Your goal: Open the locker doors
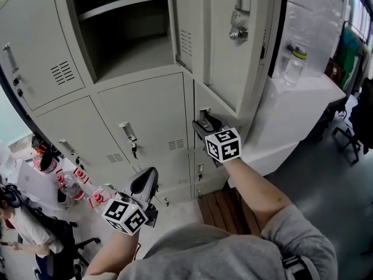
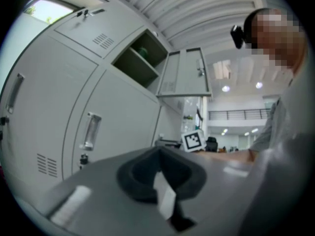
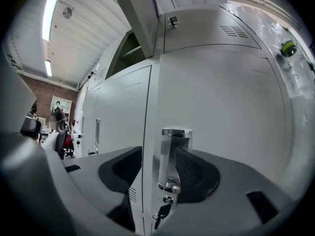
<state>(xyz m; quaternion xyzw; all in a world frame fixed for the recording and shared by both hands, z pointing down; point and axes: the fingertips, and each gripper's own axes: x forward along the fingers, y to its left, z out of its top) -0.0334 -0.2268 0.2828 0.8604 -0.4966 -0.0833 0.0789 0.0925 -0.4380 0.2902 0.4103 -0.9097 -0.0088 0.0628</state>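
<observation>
the right gripper (image 3: pixel 160 171) is held with jaws wide apart around the metal handle (image 3: pixel 171 156) of a closed locker door (image 3: pixel 221 102), not clamped. the left gripper (image 2: pixel 160 173) is held closed and empty, apart from the lockers (image 1: pixel 157 115). one upper door (image 1: pixel 233 45) is already swung open.

The lockers (image 1: pixel 151 109) were pale grey, the handle (image 3: pixel 170 156) was shiny silver, and the sleeve (image 1: pixel 297 232) at five o'clock was grey.

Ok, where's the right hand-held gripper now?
Centre-right in the head view, the right hand-held gripper is at the locker door's chrome handle, below the open door, jaws open around it.
</observation>
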